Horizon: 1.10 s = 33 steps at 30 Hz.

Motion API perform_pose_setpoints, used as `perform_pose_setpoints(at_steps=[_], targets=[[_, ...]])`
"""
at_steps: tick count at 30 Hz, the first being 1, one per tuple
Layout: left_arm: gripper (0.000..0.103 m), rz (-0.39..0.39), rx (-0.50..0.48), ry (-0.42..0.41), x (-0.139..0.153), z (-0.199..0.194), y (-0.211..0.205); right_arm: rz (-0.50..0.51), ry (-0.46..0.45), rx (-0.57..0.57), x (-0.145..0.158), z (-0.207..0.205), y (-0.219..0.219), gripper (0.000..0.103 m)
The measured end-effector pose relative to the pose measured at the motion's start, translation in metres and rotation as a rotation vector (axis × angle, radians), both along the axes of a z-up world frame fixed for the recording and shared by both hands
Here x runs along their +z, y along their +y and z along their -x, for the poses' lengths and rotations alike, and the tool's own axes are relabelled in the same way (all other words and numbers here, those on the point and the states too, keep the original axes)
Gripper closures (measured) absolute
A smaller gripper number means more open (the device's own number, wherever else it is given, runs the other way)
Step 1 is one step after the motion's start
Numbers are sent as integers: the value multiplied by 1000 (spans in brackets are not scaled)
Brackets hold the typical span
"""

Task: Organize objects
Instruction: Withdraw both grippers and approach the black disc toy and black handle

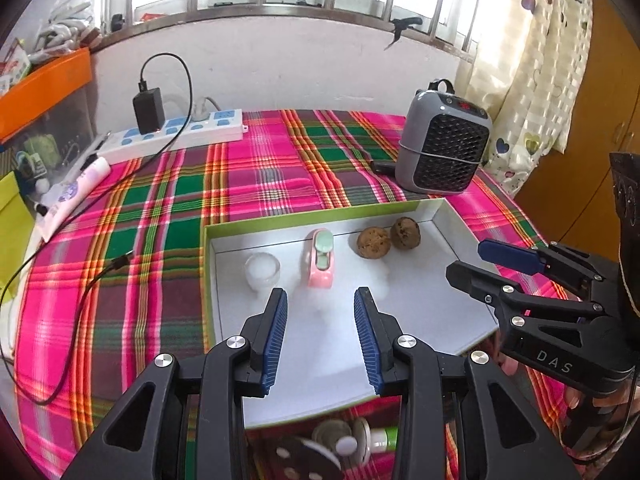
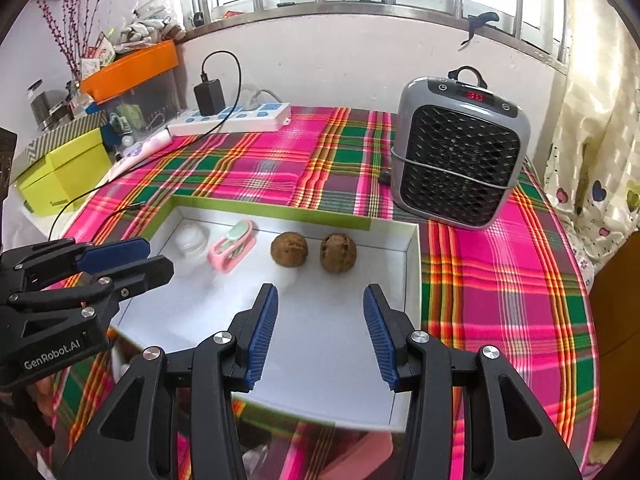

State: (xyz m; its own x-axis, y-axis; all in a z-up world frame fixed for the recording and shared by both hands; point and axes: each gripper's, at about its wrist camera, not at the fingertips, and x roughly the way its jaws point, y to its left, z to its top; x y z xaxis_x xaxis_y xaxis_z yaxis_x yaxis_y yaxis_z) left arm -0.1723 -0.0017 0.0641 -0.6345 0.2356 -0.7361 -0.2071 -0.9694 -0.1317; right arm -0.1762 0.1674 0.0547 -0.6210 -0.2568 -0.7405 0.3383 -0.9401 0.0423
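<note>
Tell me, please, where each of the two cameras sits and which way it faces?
Left wrist: rides the left gripper, angled down at the tray; the right gripper shows at right.
Right wrist: rides the right gripper, angled down likewise; the left gripper shows at left.
Shared: tray, two walnuts, heater, power strip.

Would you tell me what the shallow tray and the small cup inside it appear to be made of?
The tray looks like cardboard, probably a box lid: thin folded walls, matte white inside, green outside. The small cup seems to be translucent plastic or frosted glass, with a milky, slightly glossy look; blur leaves that open.
</note>
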Motion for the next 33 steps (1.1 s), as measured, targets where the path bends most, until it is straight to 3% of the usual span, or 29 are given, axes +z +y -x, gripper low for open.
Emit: perform_pose_setpoints(at_steps=[21, 33], targets=[[66, -32, 60, 42, 2, -65, -31, 44, 8, 61, -3, -49, -1, 57], [64, -61, 22, -24, -25, -83, -28, 78, -44, 180, -21, -67, -9, 57]])
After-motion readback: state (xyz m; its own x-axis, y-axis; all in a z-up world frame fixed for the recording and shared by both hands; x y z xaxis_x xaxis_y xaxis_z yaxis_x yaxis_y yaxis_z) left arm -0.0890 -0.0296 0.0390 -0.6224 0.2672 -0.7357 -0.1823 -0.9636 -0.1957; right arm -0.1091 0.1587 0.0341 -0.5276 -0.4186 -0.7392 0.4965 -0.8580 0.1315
